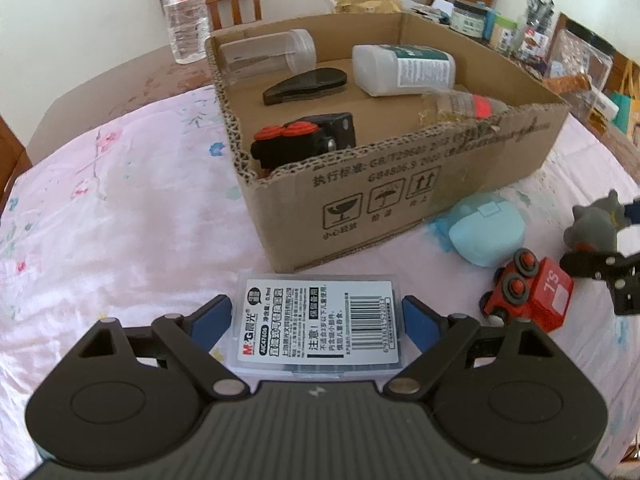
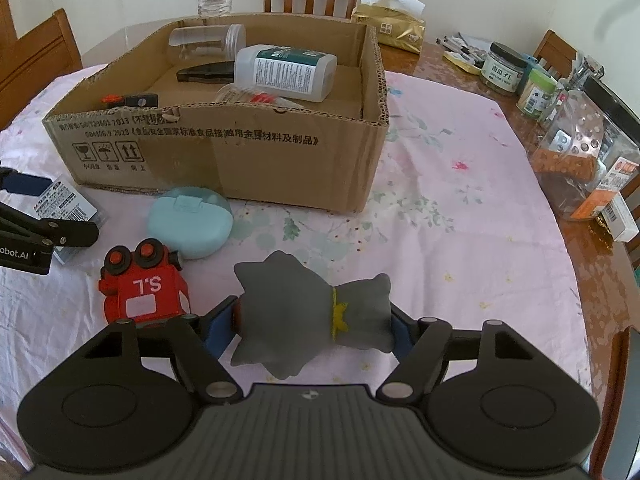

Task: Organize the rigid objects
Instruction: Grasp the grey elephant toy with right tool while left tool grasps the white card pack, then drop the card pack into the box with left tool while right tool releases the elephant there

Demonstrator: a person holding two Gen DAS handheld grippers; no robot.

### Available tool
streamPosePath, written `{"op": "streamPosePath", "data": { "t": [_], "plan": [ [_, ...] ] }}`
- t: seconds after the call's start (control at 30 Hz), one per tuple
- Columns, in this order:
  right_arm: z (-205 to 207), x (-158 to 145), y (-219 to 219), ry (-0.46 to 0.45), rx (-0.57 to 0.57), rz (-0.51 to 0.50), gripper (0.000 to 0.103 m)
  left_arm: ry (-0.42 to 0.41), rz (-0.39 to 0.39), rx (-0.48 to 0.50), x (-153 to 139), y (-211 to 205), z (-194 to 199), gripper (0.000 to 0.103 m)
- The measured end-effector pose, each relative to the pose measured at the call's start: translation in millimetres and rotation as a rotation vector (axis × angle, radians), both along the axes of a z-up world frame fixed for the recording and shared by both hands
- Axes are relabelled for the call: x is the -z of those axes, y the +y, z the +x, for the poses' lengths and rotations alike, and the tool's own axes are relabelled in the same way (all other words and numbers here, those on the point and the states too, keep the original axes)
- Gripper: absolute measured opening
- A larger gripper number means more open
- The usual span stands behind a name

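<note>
Your table's pink floral cloth (image 2: 460,208) carries a cardboard box (image 2: 248,168), blue case (image 2: 190,224), red toy train (image 2: 144,292).

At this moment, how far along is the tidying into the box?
Done: five items already lie in the cardboard box. In hand: left gripper brackets the clear labelled plastic case; right gripper the grey figure. Left: red toy train, pale blue round case.

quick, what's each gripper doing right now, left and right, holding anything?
Left gripper: open around the clear plastic case; pads not visibly pressing it.
Right gripper: closed on the grey toy figure.
</note>
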State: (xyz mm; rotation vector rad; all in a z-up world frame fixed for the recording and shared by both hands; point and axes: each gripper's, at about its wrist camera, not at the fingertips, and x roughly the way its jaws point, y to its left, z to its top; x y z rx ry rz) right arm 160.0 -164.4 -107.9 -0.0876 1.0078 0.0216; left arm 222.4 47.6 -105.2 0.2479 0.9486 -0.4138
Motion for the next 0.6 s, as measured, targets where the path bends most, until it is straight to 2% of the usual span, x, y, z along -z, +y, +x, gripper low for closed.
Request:
{"op": "streamPosePath", "data": {
  "t": [0.27,0.6],
  "plan": [
    [-1.4,-14.8,-8.1,0.000,-0.026,0.005,0.078,0.030,-0.009,0.051,-16.7,-0.6,-6.1,0.090],
    [-0.1,-56.1,-16.3,-0.033,-0.139,0.033,0.077,0.027,-0.054,0.141,-78.5,-1.2,-16.2,0.090]
  ]
}}
